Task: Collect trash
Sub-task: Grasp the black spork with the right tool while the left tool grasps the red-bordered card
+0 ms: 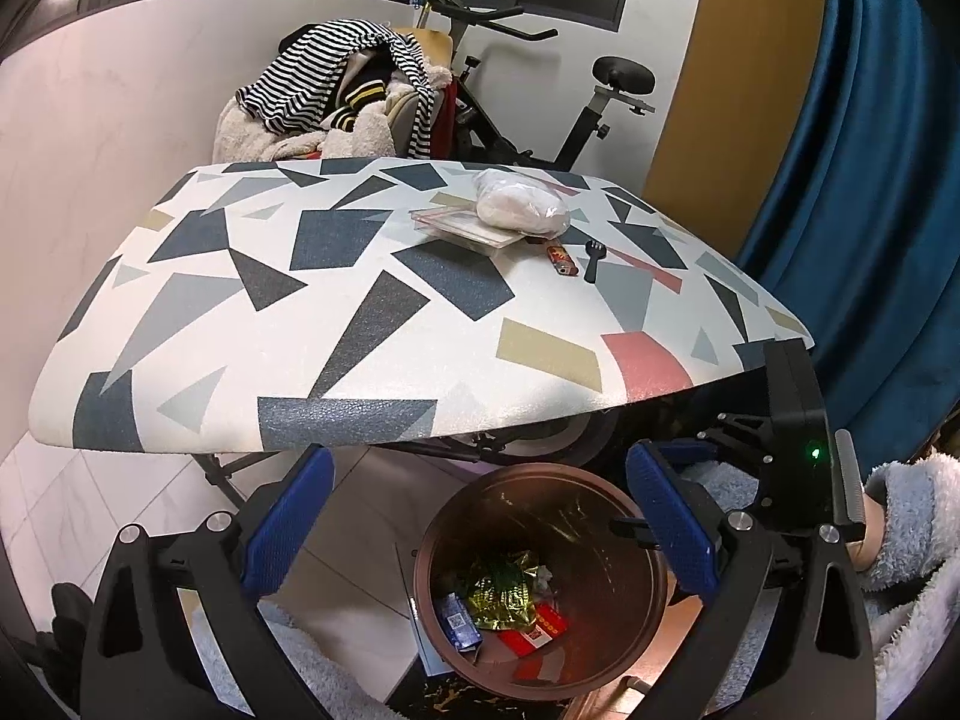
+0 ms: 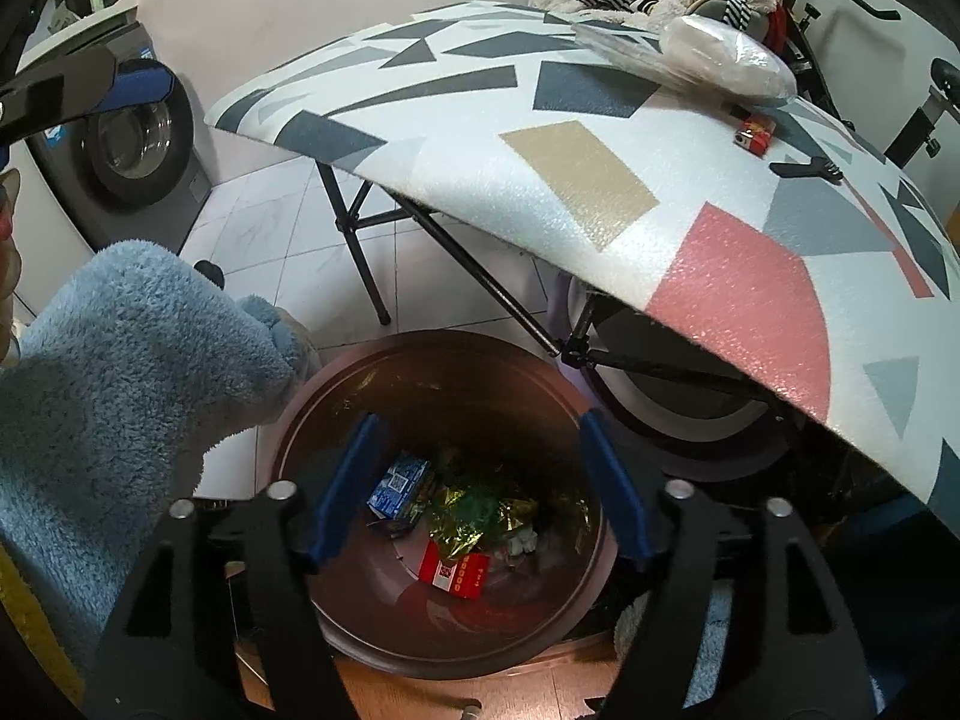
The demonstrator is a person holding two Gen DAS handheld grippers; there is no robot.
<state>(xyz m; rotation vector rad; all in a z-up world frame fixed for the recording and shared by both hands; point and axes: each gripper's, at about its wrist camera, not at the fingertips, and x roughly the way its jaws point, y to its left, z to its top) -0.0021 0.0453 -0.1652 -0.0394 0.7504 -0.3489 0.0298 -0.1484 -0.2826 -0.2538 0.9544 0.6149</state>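
Observation:
A brown round trash bin (image 1: 648, 576) (image 2: 300, 438) stands on the floor below the table's front edge. It holds a blue carton (image 2: 401, 483), a gold-green wrapper (image 2: 480, 519) and a red pack (image 2: 456, 573). My left gripper (image 1: 480, 522) is open and empty above the bin. My right gripper (image 2: 480, 483) is open and empty over the bin's mouth. On the patterned table (image 1: 372, 324) lie a clear plastic bag of white stuff (image 1: 522, 204), a flat clear packet (image 1: 468, 225), a red lighter (image 1: 561, 261) and a black plastic fork (image 1: 594, 261).
A chair piled with clothes (image 1: 342, 102) and an exercise bike (image 1: 540, 108) stand behind the table. A blue curtain (image 1: 870, 180) hangs at the right. A washing machine (image 2: 126, 150) stands at the left. A fluffy blue sleeve (image 2: 120, 372) is beside the bin.

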